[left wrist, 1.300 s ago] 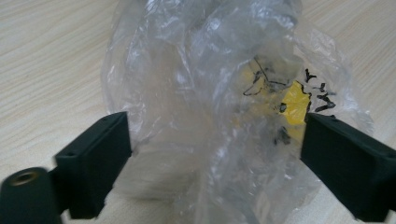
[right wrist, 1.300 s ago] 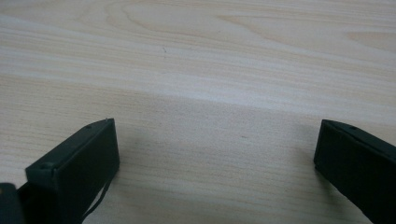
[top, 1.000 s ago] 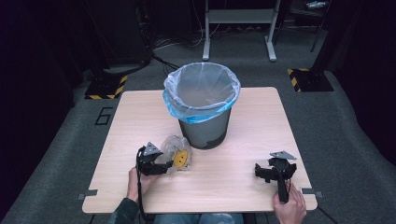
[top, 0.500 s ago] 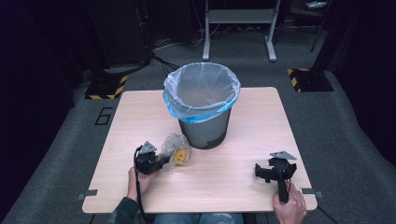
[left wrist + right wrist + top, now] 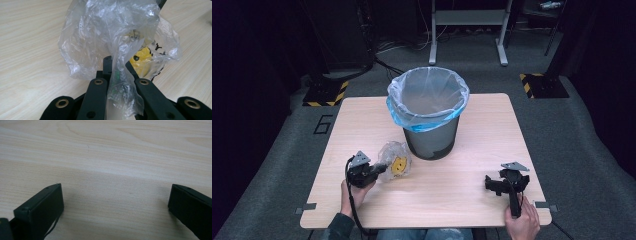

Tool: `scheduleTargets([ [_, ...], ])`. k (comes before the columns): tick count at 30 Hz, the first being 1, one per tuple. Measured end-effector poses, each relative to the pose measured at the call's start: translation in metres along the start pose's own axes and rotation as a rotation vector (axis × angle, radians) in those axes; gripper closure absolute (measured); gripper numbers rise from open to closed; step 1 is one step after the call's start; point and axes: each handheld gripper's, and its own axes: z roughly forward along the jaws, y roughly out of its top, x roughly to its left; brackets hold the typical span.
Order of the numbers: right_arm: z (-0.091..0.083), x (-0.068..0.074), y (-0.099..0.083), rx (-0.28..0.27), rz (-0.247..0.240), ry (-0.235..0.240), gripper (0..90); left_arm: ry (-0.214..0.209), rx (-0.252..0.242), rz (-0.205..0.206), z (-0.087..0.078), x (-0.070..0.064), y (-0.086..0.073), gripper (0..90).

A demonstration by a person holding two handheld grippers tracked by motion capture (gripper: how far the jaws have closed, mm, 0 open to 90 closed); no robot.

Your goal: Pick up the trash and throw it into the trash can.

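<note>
Plastic bag (image 5: 110, 37), crumpled with something yellow inside, lies on the table (image 5: 362, 125) pinched between our left gripper (image 5: 117, 68) jaws, beside the lined bin (image 5: 428, 112). Our right gripper (image 5: 115, 202) rests well apart, jaws wide, empty. We judge the grasp made; next, lift the bag over the rim

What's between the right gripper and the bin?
Bare tabletop. In the high view, nothing lies between the right gripper and the bin; the plastic bag sits on the bin's other side, pinched by the left gripper.
</note>
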Motion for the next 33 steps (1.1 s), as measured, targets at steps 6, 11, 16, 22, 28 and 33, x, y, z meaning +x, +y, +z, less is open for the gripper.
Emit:
scheduleTargets([
  [6,0.000,0.000,0.000,-0.001,-0.002,0.001,0.0,0.003,-0.016,0.003,-0.013,0.002,0.005,85.1],
  [11,0.000,0.000,0.000,-0.001,-0.002,0.002,0.0,0.002,-0.011,0.016,-0.017,0.003,0.008,85.2],
  [16,0.000,0.000,0.000,-0.001,-0.003,0.002,0.0,0.005,-0.019,0.017,-0.020,0.003,0.010,85.1],
  [22,0.000,0.000,0.000,-0.001,-0.003,0.001,0.0,0.010,-0.025,0.027,-0.027,0.003,0.015,85.1],
  [28,0.000,0.000,0.000,-0.002,-0.003,0.003,0.0,0.014,-0.032,0.029,-0.033,0.004,0.019,85.2],
  [33,0.000,0.000,0.000,-0.001,-0.004,0.004,0.0,0.018,-0.040,0.036,-0.037,0.005,0.024,85.2],
])
